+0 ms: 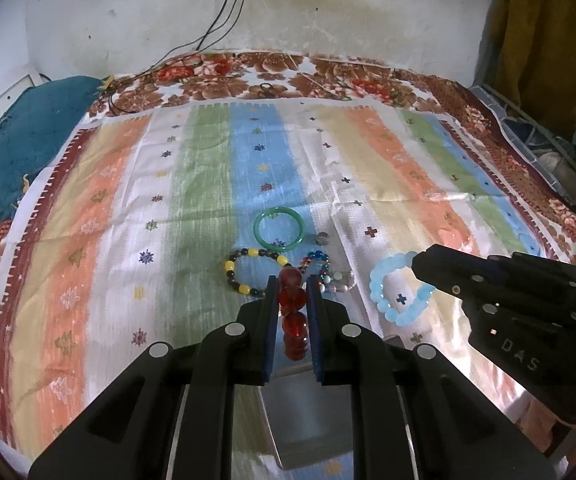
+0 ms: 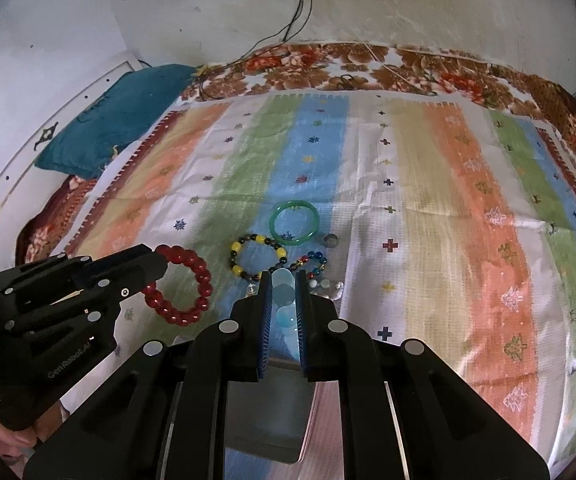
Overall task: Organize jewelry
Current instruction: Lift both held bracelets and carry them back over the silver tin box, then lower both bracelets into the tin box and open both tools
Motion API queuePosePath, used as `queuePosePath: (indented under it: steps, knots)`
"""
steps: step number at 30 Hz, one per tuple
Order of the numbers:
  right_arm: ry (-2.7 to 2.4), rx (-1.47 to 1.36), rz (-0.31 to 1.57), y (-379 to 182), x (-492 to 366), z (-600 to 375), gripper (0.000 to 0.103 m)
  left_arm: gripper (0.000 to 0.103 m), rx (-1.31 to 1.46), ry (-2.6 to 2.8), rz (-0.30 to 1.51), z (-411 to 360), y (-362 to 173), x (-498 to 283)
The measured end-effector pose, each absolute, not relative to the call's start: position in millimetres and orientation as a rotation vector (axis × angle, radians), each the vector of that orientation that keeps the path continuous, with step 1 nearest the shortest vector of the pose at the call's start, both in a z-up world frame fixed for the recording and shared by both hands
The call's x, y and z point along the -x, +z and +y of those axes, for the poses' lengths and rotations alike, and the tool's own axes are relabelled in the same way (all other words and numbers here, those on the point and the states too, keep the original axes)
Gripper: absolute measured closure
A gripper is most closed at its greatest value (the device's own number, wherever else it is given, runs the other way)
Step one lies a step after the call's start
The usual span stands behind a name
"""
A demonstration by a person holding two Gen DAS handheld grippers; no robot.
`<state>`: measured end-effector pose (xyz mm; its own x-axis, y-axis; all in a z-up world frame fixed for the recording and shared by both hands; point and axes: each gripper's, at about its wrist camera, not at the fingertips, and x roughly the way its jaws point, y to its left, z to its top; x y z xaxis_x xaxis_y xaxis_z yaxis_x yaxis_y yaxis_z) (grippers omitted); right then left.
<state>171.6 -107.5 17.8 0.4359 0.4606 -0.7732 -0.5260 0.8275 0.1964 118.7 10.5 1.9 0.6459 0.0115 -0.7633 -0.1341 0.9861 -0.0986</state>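
Note:
My left gripper is shut on a red bead bracelet, held above the striped cloth; the bracelet shows whole in the right wrist view. My right gripper is shut on a light blue bead bracelet, which shows as a ring in the left wrist view. On the cloth ahead lie a green bangle, a yellow-and-black bead bracelet, a multicoloured bead bracelet and a small ring.
A striped cloth covers a floral bedspread. A teal pillow lies at the far left. Cables hang from the back wall. A shiny metal tray sits below the left gripper.

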Motion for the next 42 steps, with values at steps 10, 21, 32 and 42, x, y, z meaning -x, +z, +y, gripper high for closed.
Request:
queuePosePath:
  steps: [10,21,32,42]
  knots:
    - [0.666,0.102,0.929,20.9,-147.8,-115.2,0.091,0.090,0.140,0.061,0.850,-5.5,5.5,-91.6]
    - [0.692,0.099,0.932,21.8,-126.5,-123.9,0.091,0.090,0.167,0.052,0.851,-5.7,3.2,-72.7]
    - [0.689,0.025,0.961,17.3,-126.8,-133.0,0.090,0.084,0.171,0.073,0.852,-6.3,0.5,-68.7]
    - [0.659,0.027,0.981,9.1,-134.7,-136.3,0.072,0.054,0.222,0.126,0.859,14.6,-3.6,-71.4]
